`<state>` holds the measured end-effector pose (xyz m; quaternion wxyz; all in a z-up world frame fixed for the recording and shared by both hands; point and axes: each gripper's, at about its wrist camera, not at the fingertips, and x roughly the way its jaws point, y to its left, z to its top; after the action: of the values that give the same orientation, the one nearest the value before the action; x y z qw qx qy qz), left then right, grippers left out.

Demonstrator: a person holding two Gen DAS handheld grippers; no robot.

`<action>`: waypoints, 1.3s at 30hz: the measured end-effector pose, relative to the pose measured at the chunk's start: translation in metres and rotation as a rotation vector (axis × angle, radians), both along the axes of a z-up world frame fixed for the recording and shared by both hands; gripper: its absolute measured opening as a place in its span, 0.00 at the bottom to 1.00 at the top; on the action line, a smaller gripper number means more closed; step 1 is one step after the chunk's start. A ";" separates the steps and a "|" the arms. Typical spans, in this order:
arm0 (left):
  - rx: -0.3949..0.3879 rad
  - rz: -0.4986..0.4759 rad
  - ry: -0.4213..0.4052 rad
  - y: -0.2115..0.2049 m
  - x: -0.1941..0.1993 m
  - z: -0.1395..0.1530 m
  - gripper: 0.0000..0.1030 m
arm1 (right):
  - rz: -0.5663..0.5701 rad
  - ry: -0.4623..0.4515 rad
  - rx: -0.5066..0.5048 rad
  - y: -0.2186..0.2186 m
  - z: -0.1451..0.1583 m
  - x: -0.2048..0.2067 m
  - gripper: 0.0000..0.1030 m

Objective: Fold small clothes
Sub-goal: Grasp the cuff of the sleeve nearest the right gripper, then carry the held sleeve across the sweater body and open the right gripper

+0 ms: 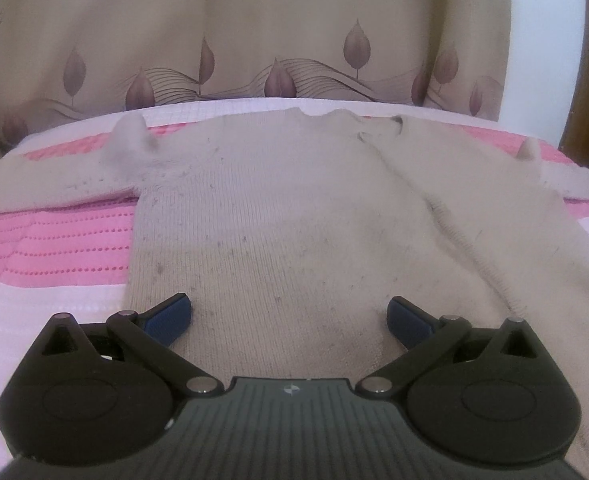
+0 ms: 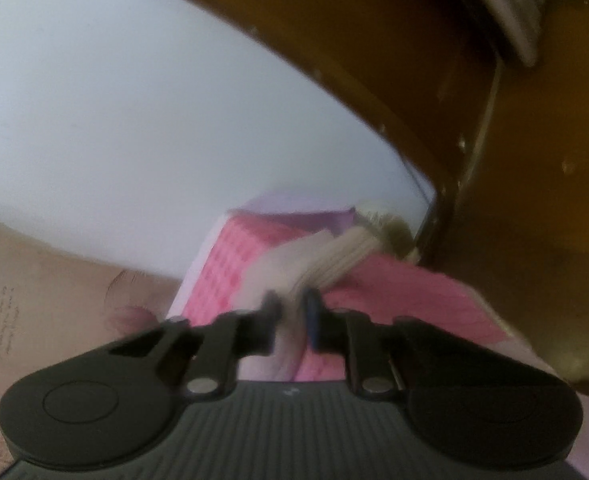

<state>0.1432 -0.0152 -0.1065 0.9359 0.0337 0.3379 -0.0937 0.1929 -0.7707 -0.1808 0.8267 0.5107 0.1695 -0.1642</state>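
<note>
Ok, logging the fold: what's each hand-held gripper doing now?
Left hand-held gripper: open above the sweater.
Right hand-held gripper: shut on the sweater's cuff.

sweater [image 1: 278,200]: flat over the middle of the bed, sleeves out to both sides; nothing stacked on it, open air above
bedspread [image 1: 54,236]: bare pink strip left of the sweater, free to pass
curtain [image 1: 234,40]: hangs close behind the sweater's far edge, blocks reach beyond
wooden frame [image 2: 514,140]: brown, right of the sweater at the bed's corner, tight there
wall [image 2: 114,100]: plain white, between curtain and wooden frame, closes that side
</note>
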 end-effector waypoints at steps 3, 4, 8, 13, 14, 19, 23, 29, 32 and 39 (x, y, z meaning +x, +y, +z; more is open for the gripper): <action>-0.013 0.002 -0.001 0.001 0.000 0.000 1.00 | -0.025 -0.008 -0.028 0.004 0.001 -0.002 0.11; -0.018 0.003 -0.001 0.002 0.001 0.001 1.00 | -0.034 -0.016 -0.036 0.006 0.003 -0.006 0.10; -0.026 0.005 -0.001 0.002 0.001 0.001 1.00 | -0.091 -0.061 -0.021 0.007 0.010 -0.027 0.08; -0.033 0.007 -0.003 0.002 0.000 0.001 1.00 | -0.104 -0.046 -0.028 0.006 0.017 -0.039 0.10; -0.035 0.006 -0.003 0.003 0.000 0.001 1.00 | -0.124 -0.015 -0.044 0.005 0.018 -0.040 0.12; -0.021 0.006 0.000 0.001 0.001 0.001 1.00 | -0.143 -0.013 0.037 -0.009 0.009 -0.036 0.93; -0.009 0.006 0.002 0.001 0.001 0.001 1.00 | -0.096 -0.019 0.093 -0.011 0.001 -0.016 0.81; 0.003 0.009 0.004 -0.001 0.002 0.000 1.00 | -0.123 0.020 -0.002 -0.007 0.006 0.001 0.10; -0.004 0.011 0.003 0.000 0.002 0.000 1.00 | -0.139 -0.059 -0.053 -0.001 0.019 -0.010 0.09; -0.033 0.019 -0.003 0.004 0.000 0.001 1.00 | -0.068 -0.160 -0.101 0.040 0.059 -0.034 0.09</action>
<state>0.1436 -0.0112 -0.1057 0.9376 0.0151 0.3354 -0.0901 0.1589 -0.7311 -0.1218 0.8563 0.4854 0.0769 -0.1590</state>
